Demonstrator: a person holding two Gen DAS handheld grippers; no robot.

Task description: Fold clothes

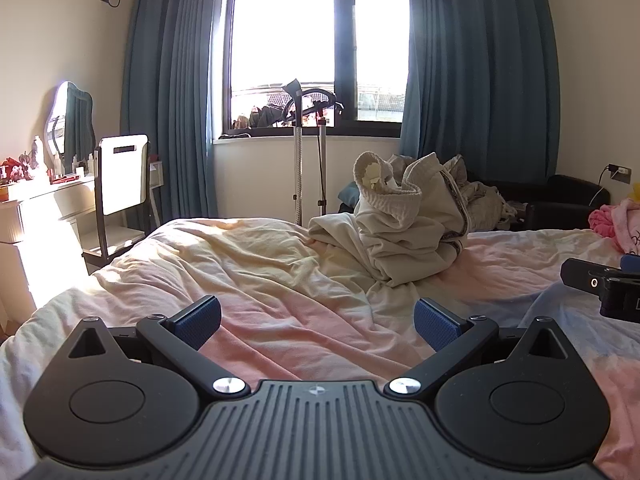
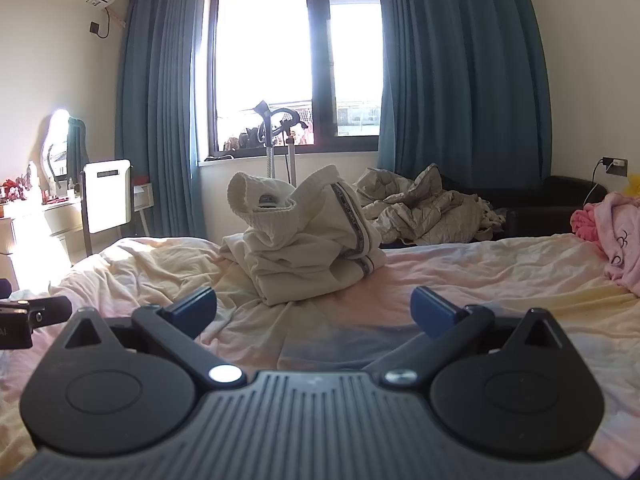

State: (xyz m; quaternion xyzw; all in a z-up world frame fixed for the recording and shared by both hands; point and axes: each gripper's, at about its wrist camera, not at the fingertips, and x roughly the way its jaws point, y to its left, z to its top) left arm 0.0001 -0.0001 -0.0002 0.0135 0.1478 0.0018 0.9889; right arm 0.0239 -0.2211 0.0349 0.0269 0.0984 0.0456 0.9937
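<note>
Your left gripper [image 1: 318, 322] jaws spread wide, nothing held, your right gripper [image 2: 314, 312] same, both low over the bed [image 1: 280, 280], cream hoodie [image 2: 308, 236] crumpled in a heap mid-bed ahead of you, pink garment [image 2: 620, 236] at far right edge

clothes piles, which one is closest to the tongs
The cream hoodie, heaped mid-bed straight ahead of both open tongs. The grey pile lies behind it; the pink one is far right.
</note>
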